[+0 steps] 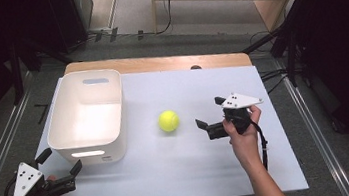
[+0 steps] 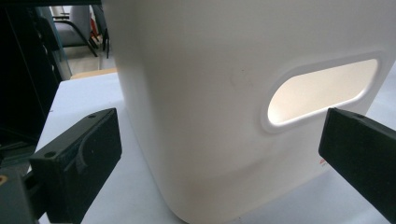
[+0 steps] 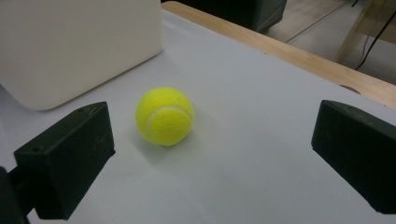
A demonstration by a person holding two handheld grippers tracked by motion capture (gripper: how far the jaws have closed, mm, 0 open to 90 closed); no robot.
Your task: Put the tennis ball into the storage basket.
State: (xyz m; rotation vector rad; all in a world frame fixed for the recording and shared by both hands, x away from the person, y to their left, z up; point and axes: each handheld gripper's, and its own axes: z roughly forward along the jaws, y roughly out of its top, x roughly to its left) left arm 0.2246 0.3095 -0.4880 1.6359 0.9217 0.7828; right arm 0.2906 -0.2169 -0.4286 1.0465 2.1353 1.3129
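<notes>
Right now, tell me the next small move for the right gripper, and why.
Probably ease the right gripper forward toward the tennis ball until the jaws stand on either side of it. The jaws are open and aimed at the ball, which lies free on the table, apart from them. In the right gripper view it sits left of centre, so steer slightly that way.

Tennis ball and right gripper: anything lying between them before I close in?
Nothing: in the right gripper view, bare white table runs from the open right gripper to the tennis ball.
</notes>
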